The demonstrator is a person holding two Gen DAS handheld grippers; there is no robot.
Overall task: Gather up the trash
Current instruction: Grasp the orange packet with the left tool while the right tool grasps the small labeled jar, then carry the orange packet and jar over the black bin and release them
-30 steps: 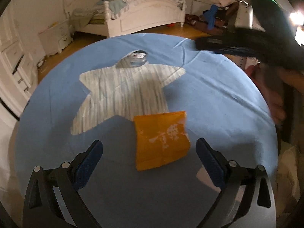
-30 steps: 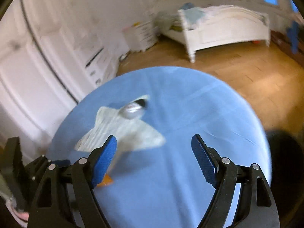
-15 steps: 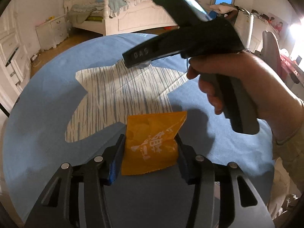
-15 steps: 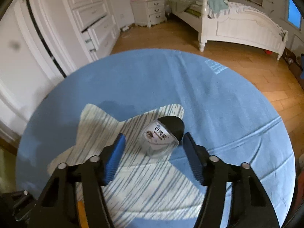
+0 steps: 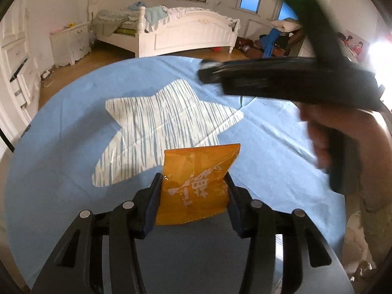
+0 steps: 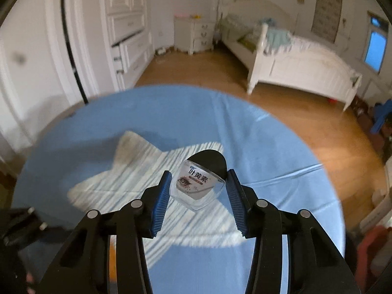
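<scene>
Left gripper (image 5: 193, 193) clamped on the orange packet (image 5: 196, 183), both pads pressed to its sides, jaws just closed in. Packet raised at the near edge of the round blue cloth (image 5: 61, 171), close to the white star patch (image 5: 169, 120). Only in the left wrist view: right hand (image 5: 343, 142) wrapped round the black handle, blurred, right gripper (image 5: 208, 72) reaching over the cloth's far side, its tips too smeared to read.

Over to the right wrist view: right gripper (image 6: 197, 188) just narrowed around a small clear pack (image 6: 198, 186) with a black end and an eye printed on its label. Left pad touching the pack; right pad just beside it, contact hard to judge, so a firm grip cannot be told. Pack tilted above the star patch (image 6: 137, 178). Seen only here: white wardrobe (image 6: 80, 36) with a drawer ajar. White bed (image 5: 186, 39) in both views.
</scene>
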